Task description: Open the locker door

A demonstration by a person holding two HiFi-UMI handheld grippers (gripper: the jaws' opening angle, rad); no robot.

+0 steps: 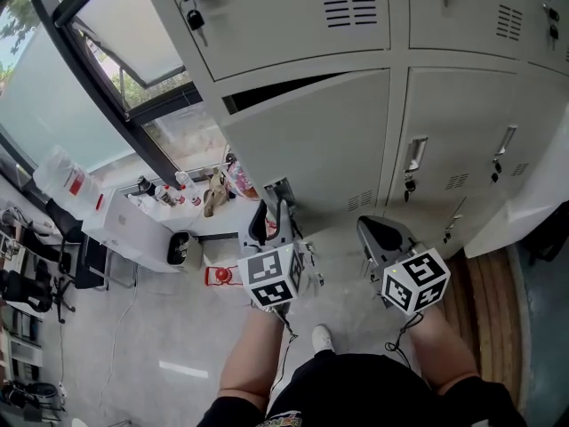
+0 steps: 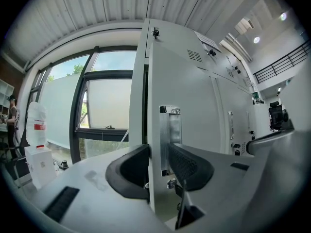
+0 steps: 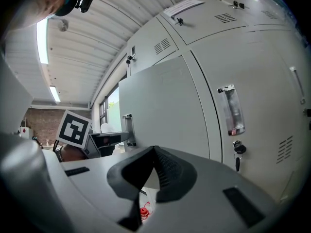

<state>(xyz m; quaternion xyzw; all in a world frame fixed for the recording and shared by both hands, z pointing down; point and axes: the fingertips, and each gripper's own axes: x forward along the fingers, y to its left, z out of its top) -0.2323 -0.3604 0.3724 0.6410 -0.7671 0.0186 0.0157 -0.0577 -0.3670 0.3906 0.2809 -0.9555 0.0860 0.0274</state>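
**While the locker door stands ajar: left fingers on its free edge**

Where the lockers meet the window [image 2: 107, 110], the locker door [image 1: 302, 140] is swung part-way out toward the person. Its long axis is upright. The hinge side is on the right and the free edge points left toward the window.

- Left gripper [image 1: 271, 216]: level, fingers clamped on the door's free edge.
- Right gripper [image 1: 380, 229]: apart from the door, facing the lockers, fingers closed tip to tip on nothing.

Only the head view shows the dark gap [image 1: 267, 92] along the door's top, wide at the left and narrowing to the right.

Only the left gripper view shows the pinch. The door [image 2: 194, 106] is seen nearly edge-on, with one finger behind it and the other on the front face at the recessed metal handle [image 2: 170, 130].

Only the right gripper view shows the door's [image 3: 160, 110] front face alongside the left gripper's marker cube [image 3: 74, 128]. It also shows the neighbouring locker's key [image 3: 236, 152] hanging in its lock.
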